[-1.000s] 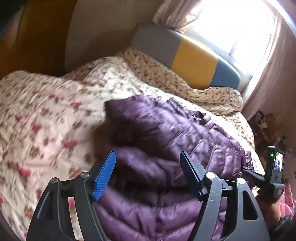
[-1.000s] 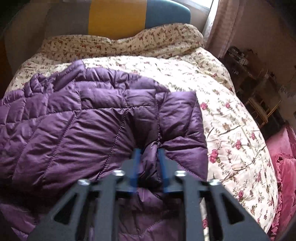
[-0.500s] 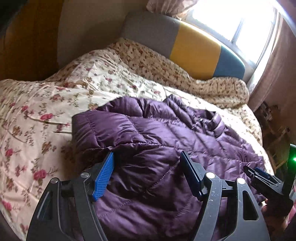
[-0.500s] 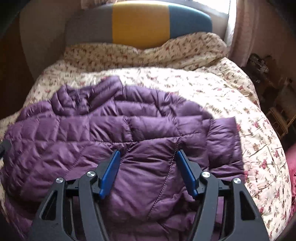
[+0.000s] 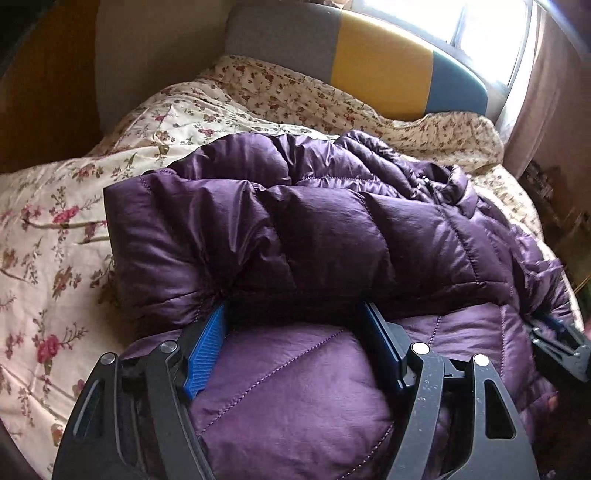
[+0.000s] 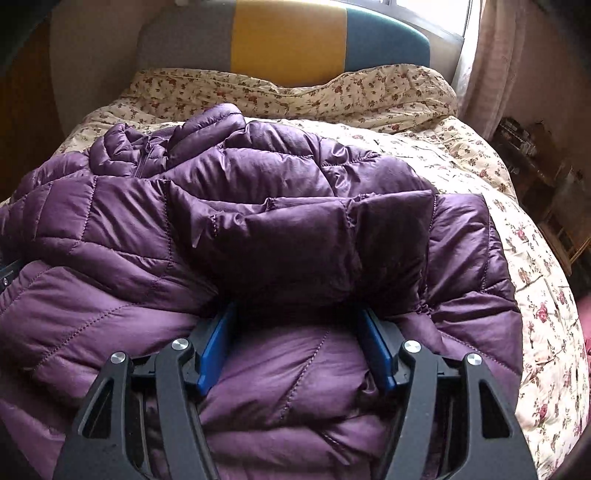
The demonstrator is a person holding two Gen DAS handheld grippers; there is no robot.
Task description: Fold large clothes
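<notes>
Across the bed, on a cream quilted bedspread (image 6: 491,206) printed with red flowers, lies a large purple quilted puffer jacket (image 6: 155,236) with a shiny nylon shell, spread crumpled from about nine o'clock to three o'clock in the right wrist view, its zipped collar bunched at about eleven o'clock. Both grippers sit low against the jacket at six o'clock of their own views. The left gripper (image 5: 295,314), black with blue ribbed pads, has its jaws standing well apart; a thick fold of the jacket lies over its fingertips and purple padding bulges up between the fingers, but the pads do not press on it. The right gripper (image 6: 297,314), of the same make, has just been opening its jaws, and they now stand apart as well, with a folded-over flap of the jacket draped across the tips and loose padding in the gap between them. In the left wrist view the right gripper also shows at about three o'clock, at the jacket's edge. At twelve o'clock, beyond a rumpled floral duvet (image 6: 295,92), stands a padded headboard (image 6: 288,37) in grey, yellow and blue panels, with a bright window (image 5: 491,33) and a pale pink curtain (image 6: 495,59) toward one and two o'clock.
</notes>
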